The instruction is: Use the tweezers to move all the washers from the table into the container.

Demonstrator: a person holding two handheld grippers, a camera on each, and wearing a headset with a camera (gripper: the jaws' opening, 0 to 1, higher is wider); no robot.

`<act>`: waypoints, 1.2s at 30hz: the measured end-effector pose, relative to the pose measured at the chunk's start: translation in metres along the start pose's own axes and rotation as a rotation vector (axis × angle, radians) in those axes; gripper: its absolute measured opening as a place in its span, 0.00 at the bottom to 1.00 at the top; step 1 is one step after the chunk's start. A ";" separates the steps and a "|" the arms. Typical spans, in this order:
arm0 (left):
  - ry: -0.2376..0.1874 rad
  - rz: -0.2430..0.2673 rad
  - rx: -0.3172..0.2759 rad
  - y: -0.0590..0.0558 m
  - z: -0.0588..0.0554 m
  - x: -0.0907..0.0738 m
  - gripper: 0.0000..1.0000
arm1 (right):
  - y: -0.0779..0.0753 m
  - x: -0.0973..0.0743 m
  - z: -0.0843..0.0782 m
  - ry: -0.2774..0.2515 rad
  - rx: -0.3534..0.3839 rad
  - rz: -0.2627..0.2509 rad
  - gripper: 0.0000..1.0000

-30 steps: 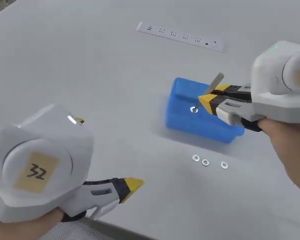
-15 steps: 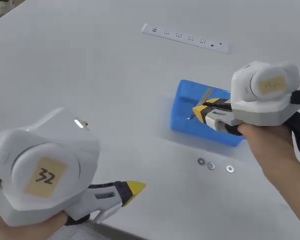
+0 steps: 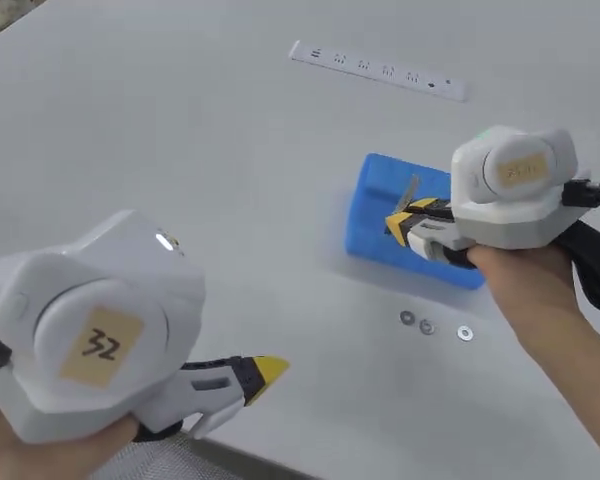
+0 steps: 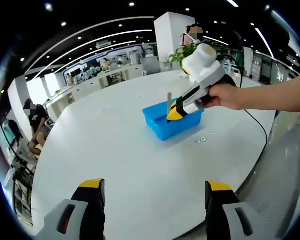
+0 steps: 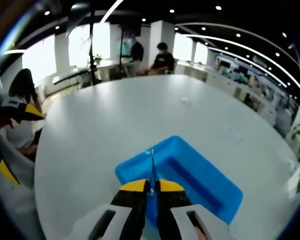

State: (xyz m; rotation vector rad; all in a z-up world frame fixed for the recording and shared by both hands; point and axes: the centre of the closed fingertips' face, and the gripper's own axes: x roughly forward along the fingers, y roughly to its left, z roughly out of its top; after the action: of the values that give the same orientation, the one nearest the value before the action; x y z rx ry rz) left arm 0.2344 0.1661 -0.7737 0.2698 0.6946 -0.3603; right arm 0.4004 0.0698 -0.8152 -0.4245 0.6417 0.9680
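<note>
Washers (image 3: 427, 326) are lying just nearer you than the container (image 3: 368, 205), where your right gripper (image 3: 396, 223) is clamping the tweezers (image 3: 411, 189), left gripper (image 4: 155, 186) gaping.

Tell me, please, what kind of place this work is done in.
Probably a large open-plan office or showroom, not a home. The work is on a big white table, rows of ceiling spotlights run overhead, and people sit farther back.
</note>
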 end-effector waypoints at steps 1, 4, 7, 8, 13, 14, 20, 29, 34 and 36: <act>0.000 0.000 0.001 0.000 0.000 0.000 0.84 | 0.000 0.000 0.000 0.003 0.001 0.000 0.04; -0.001 0.001 0.000 0.000 0.001 0.000 0.84 | -0.001 -0.002 0.000 0.004 0.003 0.000 0.04; -0.003 0.004 0.006 0.000 0.002 0.000 0.84 | -0.001 -0.007 0.004 -0.011 0.022 0.013 0.04; -0.003 0.005 0.007 0.001 0.002 -0.001 0.84 | -0.002 -0.009 0.007 -0.020 0.021 0.010 0.04; -0.013 -0.001 -0.002 0.000 0.005 -0.002 0.84 | -0.002 -0.026 0.016 -0.052 0.001 -0.005 0.04; -0.014 0.000 0.004 0.000 0.005 -0.002 0.85 | -0.002 -0.028 0.017 -0.056 0.002 -0.005 0.04; -0.015 -0.009 0.004 -0.004 0.005 -0.001 0.86 | 0.002 -0.057 0.028 -0.093 -0.021 -0.007 0.04; -0.016 -0.011 0.008 -0.005 0.006 0.000 0.88 | 0.017 -0.085 0.023 -0.104 -0.029 0.004 0.04; -0.012 -0.012 0.012 -0.006 0.005 0.000 0.88 | 0.032 -0.088 0.007 -0.081 -0.022 0.018 0.04; -0.013 -0.013 0.011 -0.006 0.005 -0.001 0.88 | 0.040 -0.087 -0.001 -0.070 -0.021 0.026 0.04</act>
State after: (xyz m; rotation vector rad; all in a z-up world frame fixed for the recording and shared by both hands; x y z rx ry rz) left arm 0.2342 0.1592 -0.7706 0.2731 0.6823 -0.3775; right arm 0.3298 0.0352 -0.7596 -0.3994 0.5756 1.0107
